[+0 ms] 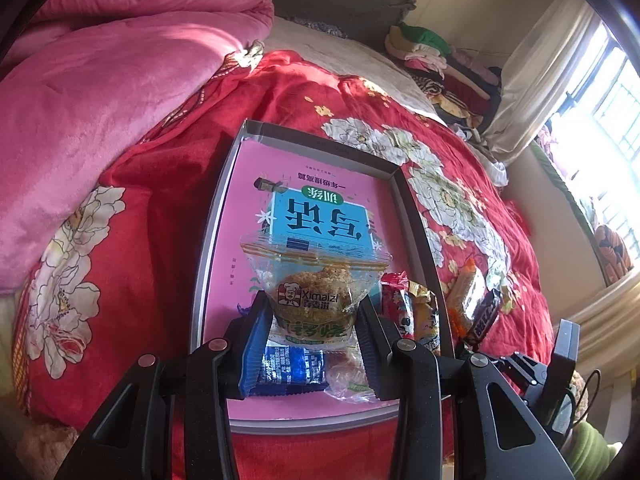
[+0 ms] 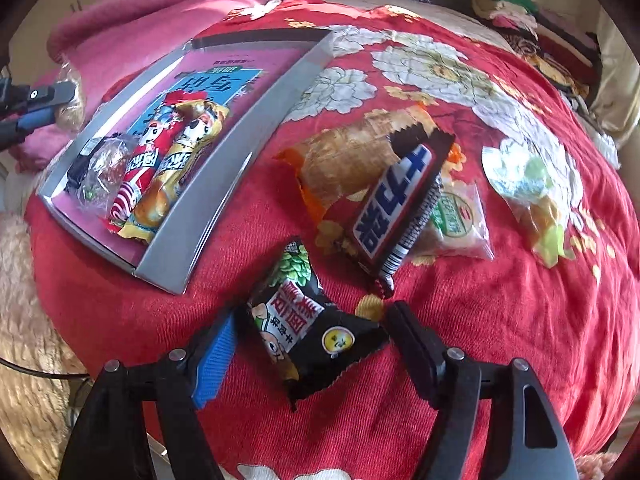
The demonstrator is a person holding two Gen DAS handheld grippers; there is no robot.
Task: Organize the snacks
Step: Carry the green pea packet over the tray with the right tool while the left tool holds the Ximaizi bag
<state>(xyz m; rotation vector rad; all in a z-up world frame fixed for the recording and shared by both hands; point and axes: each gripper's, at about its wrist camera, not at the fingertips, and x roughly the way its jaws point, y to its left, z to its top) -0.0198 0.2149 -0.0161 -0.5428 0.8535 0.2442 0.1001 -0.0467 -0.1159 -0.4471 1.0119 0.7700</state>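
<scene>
The left gripper (image 1: pixel 316 320) is clamped on a clear Ximaizi pastry packet (image 1: pixel 312 292), holding it at the centre of the left view, over the near end of the grey tray (image 1: pixel 218 216). Under it, at the bottom of that frame, a blue wrapped snack (image 1: pixel 292 372) and a small clear packet (image 1: pixel 348 372) already lie on the pink book (image 1: pixel 256 160) that lines the tray. A red sausage stick (image 2: pixel 136 176) and a yellow sausage stick (image 2: pixel 172 176) lie side by side in the tray too, left of centre in the right view.

So we are mid-sort: 1 packet is about to be placed, and the next is being lined up. The right gripper (image 2: pixel 312 344) has its jaws apart, and they straddle a black seed packet (image 2: pixel 308 332) on the red floral quilt (image 2: pixel 500 320), bottom centre of its frame. The pads do not look to be pressing on it.

My read: the left needs to lower and release into a bare patch of the tray, and the right needs to close across the black packet's width. The wrapper is slick and the quilt soft, so it could slide.

A Snickers bar (image 2: pixel 400 204), a wafer roll pack (image 2: pixel 356 160) and 2 clear packets wait on the quilt at centre and right.
</scene>
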